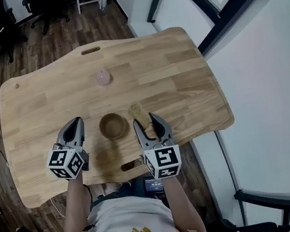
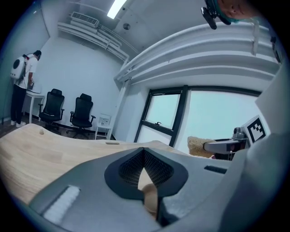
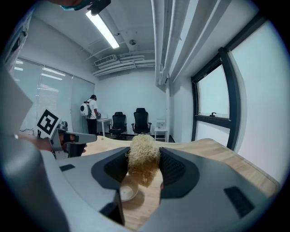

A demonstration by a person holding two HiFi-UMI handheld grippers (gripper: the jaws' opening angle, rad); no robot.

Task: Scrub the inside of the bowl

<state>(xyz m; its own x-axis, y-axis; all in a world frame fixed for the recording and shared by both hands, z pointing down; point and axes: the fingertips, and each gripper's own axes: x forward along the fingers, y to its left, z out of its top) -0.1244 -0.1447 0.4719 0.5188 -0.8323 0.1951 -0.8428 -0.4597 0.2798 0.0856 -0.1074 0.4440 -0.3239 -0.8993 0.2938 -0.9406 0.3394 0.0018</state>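
Scrubber (image 1: 138,112) gripped just right of the bowl (image 1: 114,126) on the desk (image 1: 181,67).
From the head view we see the wooden bowl standing between our left tool (image 1: 73,125) and our right tool (image 1: 146,121), both hovering near the desk's front edge. In the left gripper view we find that tool's jaws pressed together with nothing between them. In the right gripper view we see the straw-coloured scrubber (image 3: 142,163) clamped between the jaws, with the bowl (image 3: 123,192) low and slightly left beneath it.

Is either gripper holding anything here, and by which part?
The right gripper clamps the fibrous scrubber across its sides, one end sticking out past the jaws. The left gripper is shut and empty.
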